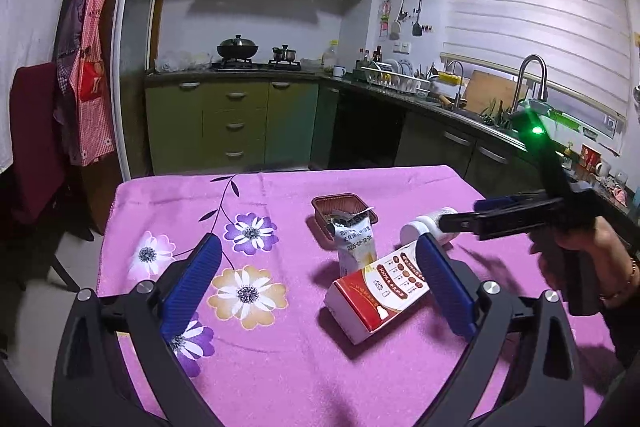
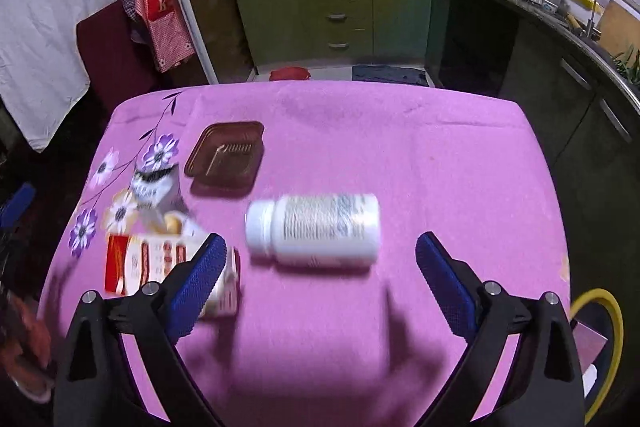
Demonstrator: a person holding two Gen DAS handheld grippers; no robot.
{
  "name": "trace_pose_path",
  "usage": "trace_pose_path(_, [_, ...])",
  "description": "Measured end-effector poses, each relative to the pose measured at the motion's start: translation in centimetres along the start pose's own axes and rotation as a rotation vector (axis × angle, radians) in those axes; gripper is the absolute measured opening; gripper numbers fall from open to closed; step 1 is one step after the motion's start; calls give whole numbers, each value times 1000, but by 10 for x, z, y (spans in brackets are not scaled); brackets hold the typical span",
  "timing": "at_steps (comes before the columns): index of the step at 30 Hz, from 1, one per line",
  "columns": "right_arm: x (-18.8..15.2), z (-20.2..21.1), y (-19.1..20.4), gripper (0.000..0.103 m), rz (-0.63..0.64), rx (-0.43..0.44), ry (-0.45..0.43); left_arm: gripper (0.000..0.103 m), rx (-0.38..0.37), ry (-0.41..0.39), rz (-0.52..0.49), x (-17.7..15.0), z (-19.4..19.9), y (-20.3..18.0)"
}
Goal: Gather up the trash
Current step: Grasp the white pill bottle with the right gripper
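So nothing is picked up yet. The white bottle (image 2: 316, 229) lies mid-frame on the pink worktop (image 2: 400, 147), with the red carton (image 1: 374, 293), pouch (image 1: 354, 239) and brown tray (image 2: 226, 155) left of it. Both tools, right (image 2: 320, 259) and left (image 1: 320, 279), are wide apart, holding nothing.

The tablecloth (image 2: 400, 155) is done in bright pink-purple, printed with purple, white and orange flowers on dark stems. The bottle (image 2: 320, 227) is plain white with grey print. The carton (image 1: 372, 291) is coloured red and white with brown dots. The tray (image 2: 226, 157) is see-through brown. Blue ribbed pads (image 2: 196, 283) are fitted on black gripper frames. Cabinets (image 1: 224, 123) are finished olive green.
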State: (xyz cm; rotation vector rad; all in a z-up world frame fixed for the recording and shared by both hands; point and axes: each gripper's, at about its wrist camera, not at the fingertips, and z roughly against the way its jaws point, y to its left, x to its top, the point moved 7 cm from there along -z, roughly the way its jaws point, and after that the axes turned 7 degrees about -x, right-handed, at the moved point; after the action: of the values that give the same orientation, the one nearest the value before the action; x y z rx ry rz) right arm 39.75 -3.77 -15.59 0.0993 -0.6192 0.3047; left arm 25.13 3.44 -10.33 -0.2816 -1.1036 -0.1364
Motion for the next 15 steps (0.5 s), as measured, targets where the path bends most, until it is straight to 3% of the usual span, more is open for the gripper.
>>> trace_pose_path(15, [5,-53,18,97,43,-115,77,95,-47,-5,34,1,1,-2])
